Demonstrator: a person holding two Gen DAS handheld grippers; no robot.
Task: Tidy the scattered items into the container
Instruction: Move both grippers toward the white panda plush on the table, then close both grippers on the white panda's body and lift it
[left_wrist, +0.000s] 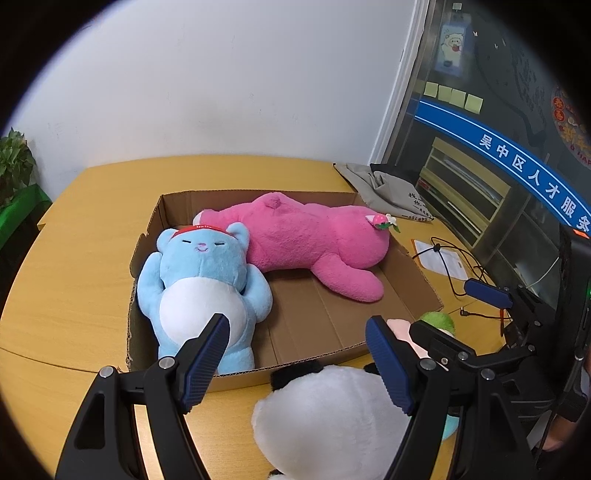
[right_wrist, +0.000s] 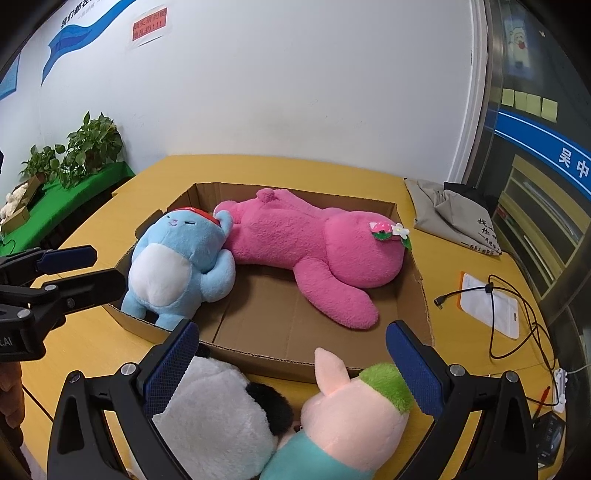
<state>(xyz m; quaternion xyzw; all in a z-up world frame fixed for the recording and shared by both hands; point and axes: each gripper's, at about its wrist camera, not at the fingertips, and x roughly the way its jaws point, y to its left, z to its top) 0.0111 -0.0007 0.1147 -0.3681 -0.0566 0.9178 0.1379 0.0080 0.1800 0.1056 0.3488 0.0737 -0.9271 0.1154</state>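
Observation:
A shallow cardboard box (left_wrist: 240, 380) (right_wrist: 280, 360) lies on the yellow table. Inside it, a light blue bear plush (left_wrist: 201, 280) (right_wrist: 177, 258) lies at the left and a large pink plush (left_wrist: 314, 236) (right_wrist: 317, 247) across the back. In front of the box lie a white and black panda plush (left_wrist: 328, 424) (right_wrist: 218, 410) and a pink plush with a green tuft (right_wrist: 351, 406). My left gripper (left_wrist: 295, 319) (right_wrist: 109, 264) is open above the panda. My right gripper (right_wrist: 291, 326) (left_wrist: 443, 304) is open over both loose toys, its pads beside them without squeezing.
A grey cloth bag (right_wrist: 450, 214) sits at the table's back right. A black cable (right_wrist: 509, 314) and a white pouch (right_wrist: 491, 306) lie to the right of the box, with a power strip (right_wrist: 559, 384) at the edge. Potted plants (right_wrist: 74, 151) stand far left.

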